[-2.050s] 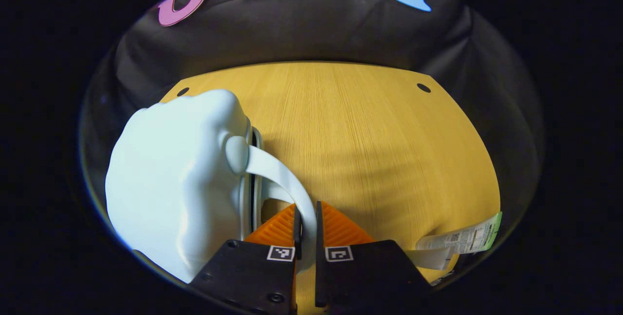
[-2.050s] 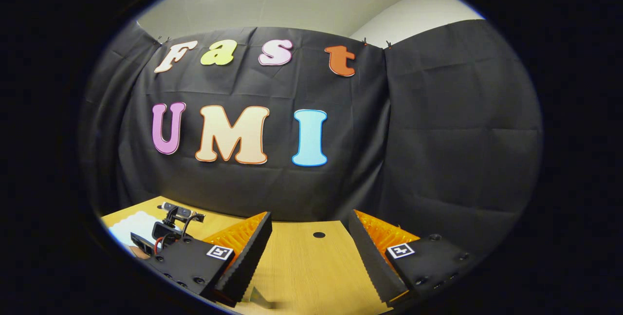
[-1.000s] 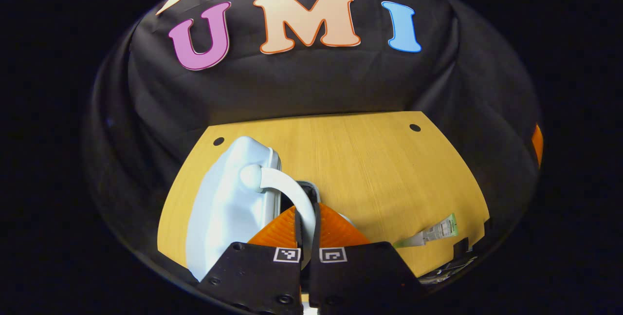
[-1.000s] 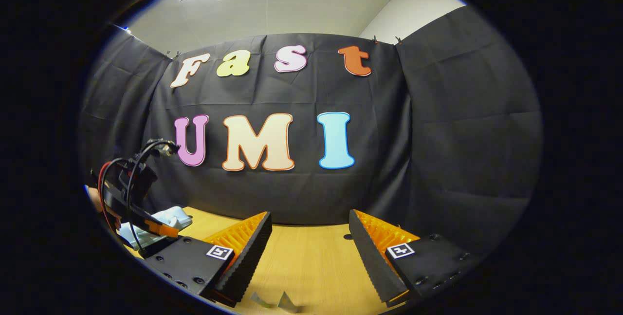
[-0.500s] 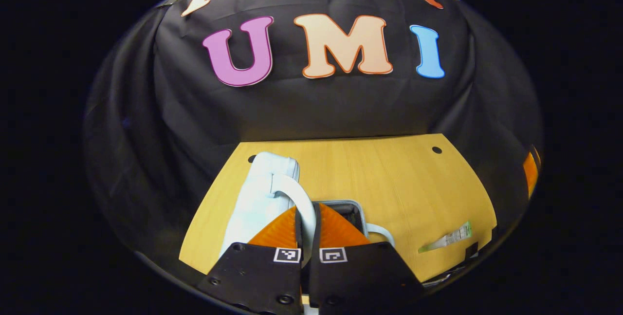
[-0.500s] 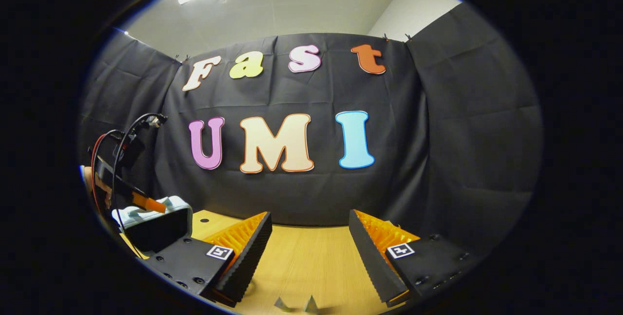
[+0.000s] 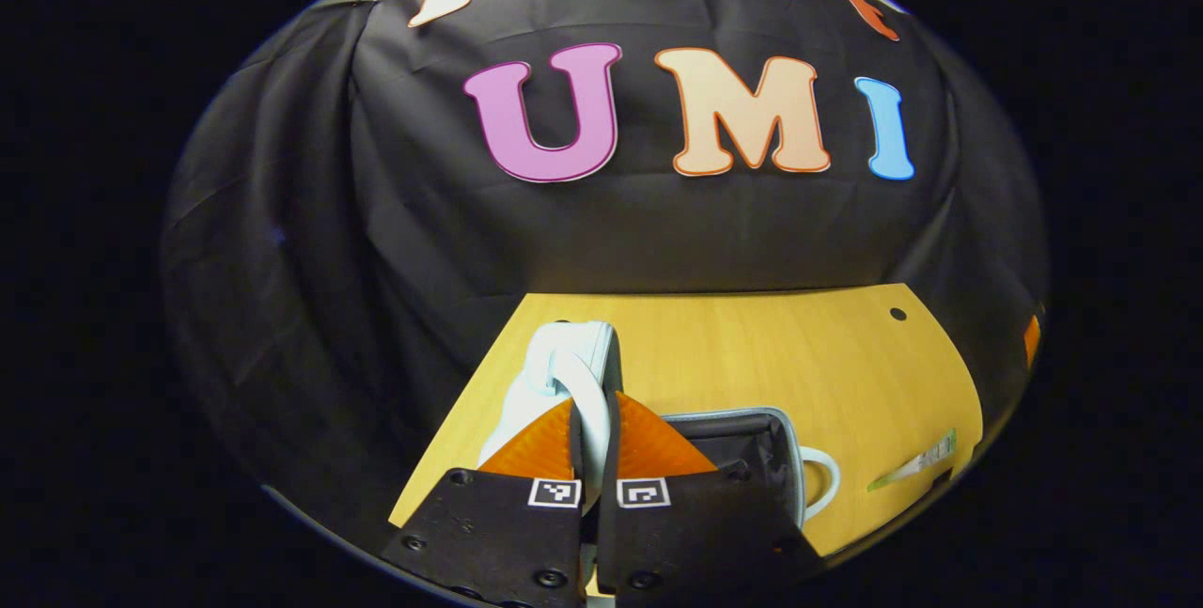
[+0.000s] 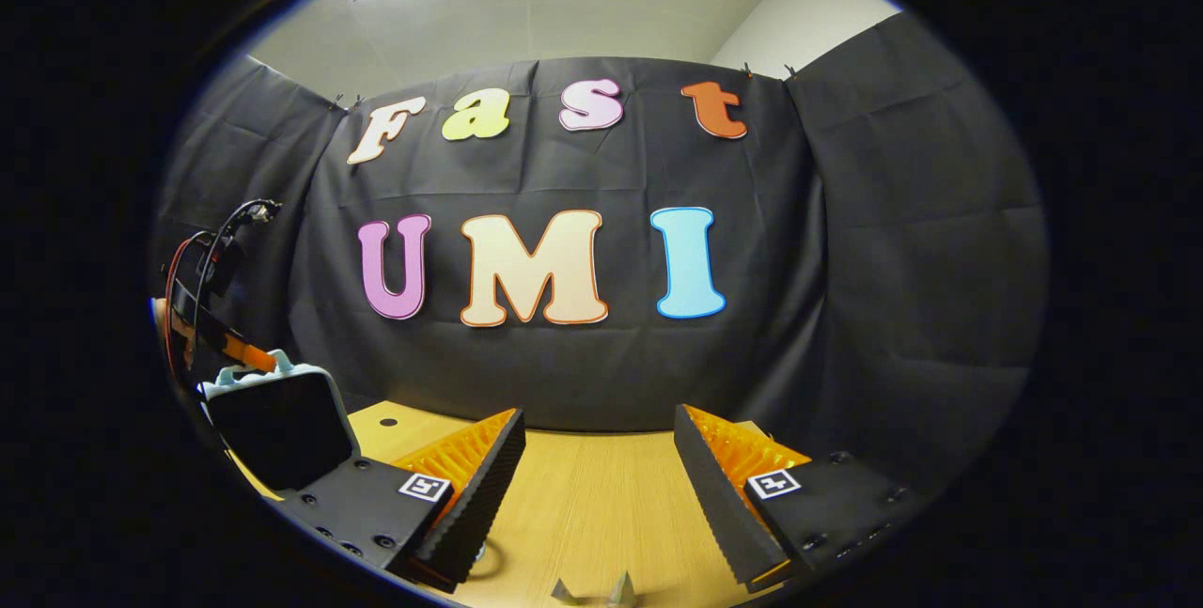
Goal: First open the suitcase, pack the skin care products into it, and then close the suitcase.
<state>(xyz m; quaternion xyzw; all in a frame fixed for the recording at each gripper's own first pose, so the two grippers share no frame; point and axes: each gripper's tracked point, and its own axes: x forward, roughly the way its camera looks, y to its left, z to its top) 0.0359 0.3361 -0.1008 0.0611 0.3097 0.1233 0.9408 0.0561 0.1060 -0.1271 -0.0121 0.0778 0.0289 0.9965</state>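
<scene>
At the surface's [image 7: 752,354] left edge, our left gripper [image 7: 594,429] pinches the handle [image 7: 585,392] of the half-open suitcase [image 7: 564,354]; if the thin handle slips, the lid [image 8: 277,425] could drop. Our right gripper [image 8: 597,476] is spread.

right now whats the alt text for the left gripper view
The left tool is shut on the pale handle of the suitcase lid, holding it raised over the dark open base. A skincare sachet lies on the wooden table beyond.
</scene>
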